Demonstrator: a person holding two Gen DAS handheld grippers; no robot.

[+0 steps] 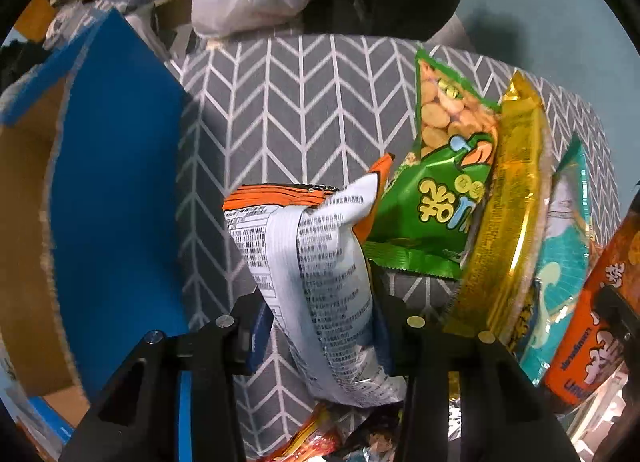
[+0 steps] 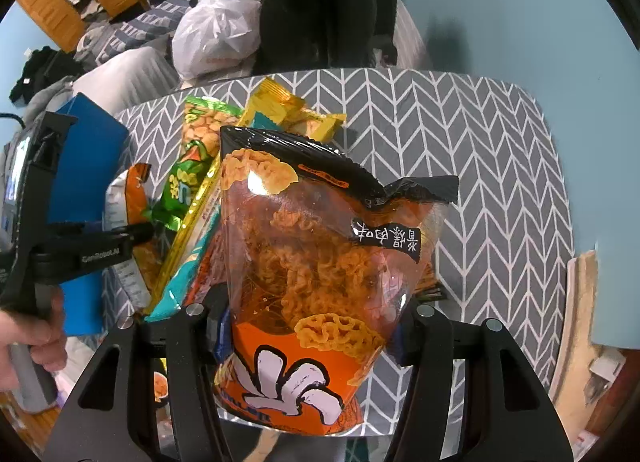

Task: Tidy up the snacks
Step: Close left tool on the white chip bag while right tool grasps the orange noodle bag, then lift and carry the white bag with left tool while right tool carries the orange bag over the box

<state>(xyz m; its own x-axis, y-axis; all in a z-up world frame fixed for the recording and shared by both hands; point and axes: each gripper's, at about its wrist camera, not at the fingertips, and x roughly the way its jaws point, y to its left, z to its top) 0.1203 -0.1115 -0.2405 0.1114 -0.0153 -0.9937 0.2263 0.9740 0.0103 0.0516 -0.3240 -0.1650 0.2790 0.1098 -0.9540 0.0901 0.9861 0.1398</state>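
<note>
My left gripper (image 1: 320, 318) is shut on a silver-backed orange snack bag (image 1: 316, 282), held above the grey chevron tablecloth (image 1: 288, 110). Beside it lie a green peanut bag (image 1: 444, 182), a gold packet (image 1: 508, 214) and a teal packet (image 1: 564, 246). My right gripper (image 2: 310, 312) is shut on an orange and black crispy noodle bag (image 2: 316, 262), held upright over the tablecloth (image 2: 480, 166). The left gripper (image 2: 132, 238) with its bag (image 2: 128, 198) shows at the left of the right wrist view, next to the green bag (image 2: 188, 174) and gold packet (image 2: 288, 114).
An open blue cardboard box (image 1: 116, 198) stands left of the snacks; it also shows in the right wrist view (image 2: 88, 166). A white plastic bag (image 2: 216, 34) and dark clothing lie past the table's far edge. More snack packets (image 1: 316, 442) lie below the left gripper.
</note>
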